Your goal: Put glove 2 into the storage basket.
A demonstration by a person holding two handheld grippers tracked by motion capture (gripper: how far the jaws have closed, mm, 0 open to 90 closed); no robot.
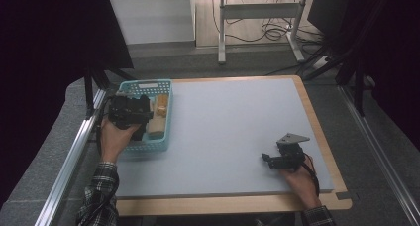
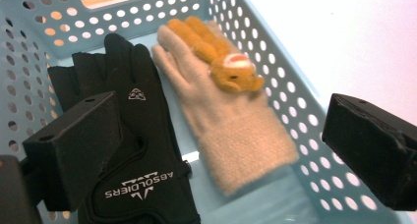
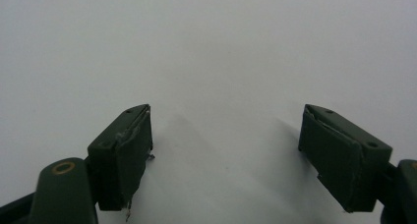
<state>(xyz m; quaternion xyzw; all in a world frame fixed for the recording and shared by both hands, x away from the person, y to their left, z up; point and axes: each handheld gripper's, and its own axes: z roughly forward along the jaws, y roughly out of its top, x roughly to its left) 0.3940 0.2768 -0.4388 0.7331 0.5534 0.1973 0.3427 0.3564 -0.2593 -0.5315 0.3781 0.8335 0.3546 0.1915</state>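
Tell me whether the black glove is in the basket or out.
In: the black glove lies flat on the blue basket's floor beside the beige glove.

surface: grey table mat [image 1: 233, 132] | on it: turquoise basket [image 1: 167, 118]

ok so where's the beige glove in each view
High view: the beige glove lies in the right half of the blue basket, at the table's left edge, beside the left tongs.
Left gripper view: it runs from upper centre to lower centre, an orange plush toy lying on it, right of the black glove.
Right gripper view: bare grey table surface between the open right tongs.
Shared landmark: the basket's perforated wall.
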